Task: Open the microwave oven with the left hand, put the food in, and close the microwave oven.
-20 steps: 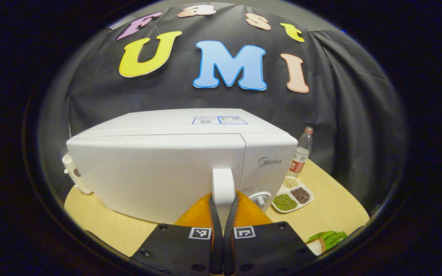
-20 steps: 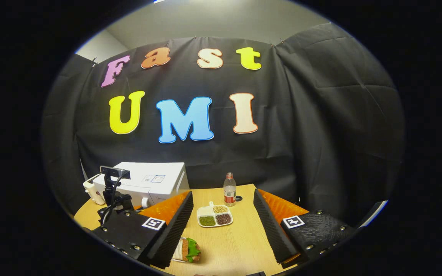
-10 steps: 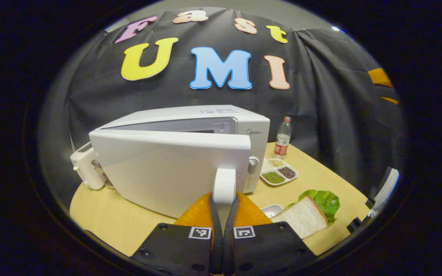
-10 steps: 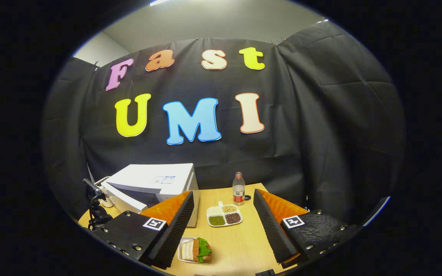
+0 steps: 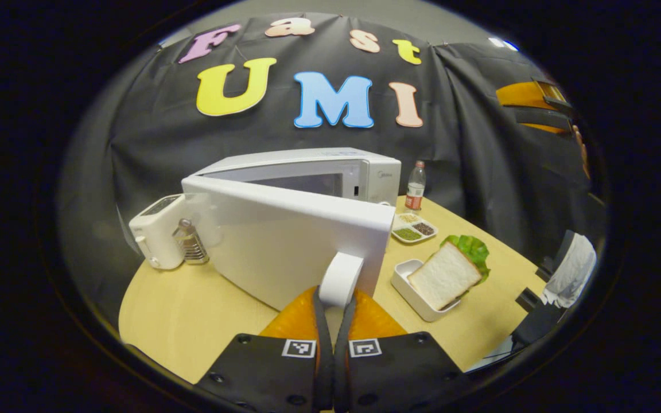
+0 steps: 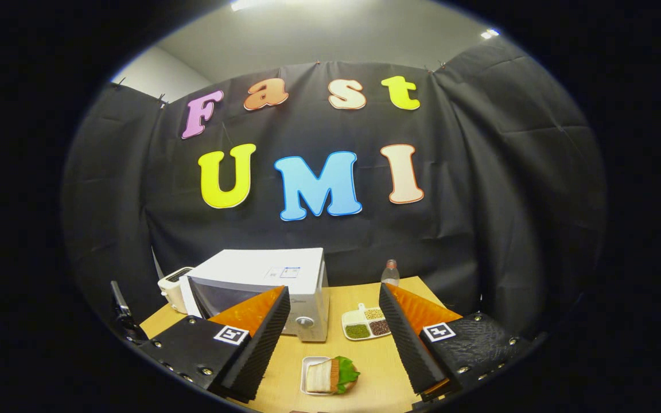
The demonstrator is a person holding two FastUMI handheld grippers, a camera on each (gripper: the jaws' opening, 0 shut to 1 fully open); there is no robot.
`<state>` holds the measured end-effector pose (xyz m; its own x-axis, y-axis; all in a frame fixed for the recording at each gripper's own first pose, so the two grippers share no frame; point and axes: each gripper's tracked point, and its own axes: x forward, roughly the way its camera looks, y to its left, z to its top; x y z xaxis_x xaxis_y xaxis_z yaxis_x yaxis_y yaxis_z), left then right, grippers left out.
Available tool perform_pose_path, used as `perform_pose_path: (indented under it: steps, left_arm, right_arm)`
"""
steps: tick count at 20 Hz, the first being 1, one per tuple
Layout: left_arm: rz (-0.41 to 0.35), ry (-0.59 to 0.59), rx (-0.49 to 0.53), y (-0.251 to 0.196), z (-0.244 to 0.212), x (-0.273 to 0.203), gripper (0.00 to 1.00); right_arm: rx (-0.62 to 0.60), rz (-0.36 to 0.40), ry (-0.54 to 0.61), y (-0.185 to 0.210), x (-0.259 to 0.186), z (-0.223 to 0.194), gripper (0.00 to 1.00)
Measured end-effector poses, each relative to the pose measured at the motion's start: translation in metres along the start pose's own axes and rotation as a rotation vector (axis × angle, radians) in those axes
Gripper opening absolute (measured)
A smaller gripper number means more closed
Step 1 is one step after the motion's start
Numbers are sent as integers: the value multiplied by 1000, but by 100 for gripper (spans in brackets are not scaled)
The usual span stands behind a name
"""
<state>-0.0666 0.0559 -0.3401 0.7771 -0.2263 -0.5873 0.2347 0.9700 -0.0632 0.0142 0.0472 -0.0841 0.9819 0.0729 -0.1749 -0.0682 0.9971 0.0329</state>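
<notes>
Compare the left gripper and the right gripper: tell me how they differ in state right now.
The left gripper is shut on the white door handle of the white microwave oven, while the right gripper is open and holds nothing. The left gripper sits right at the swung-out white door; the right gripper hovers above the white tray with the sandwich. Both are over the wooden table.
</notes>
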Motion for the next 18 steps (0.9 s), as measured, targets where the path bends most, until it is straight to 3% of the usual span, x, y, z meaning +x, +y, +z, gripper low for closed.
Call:
perform_pose_path:
  steps: [11,18]
  left_arm:
    - [-19,54,55,109,-44,-91,7]
    - [108,37,29,199,-59,-125,7]
  right_arm:
    - [-49,48,6,67,-4,-11,94]
    - [-89,95,19,102,8,-16,94]
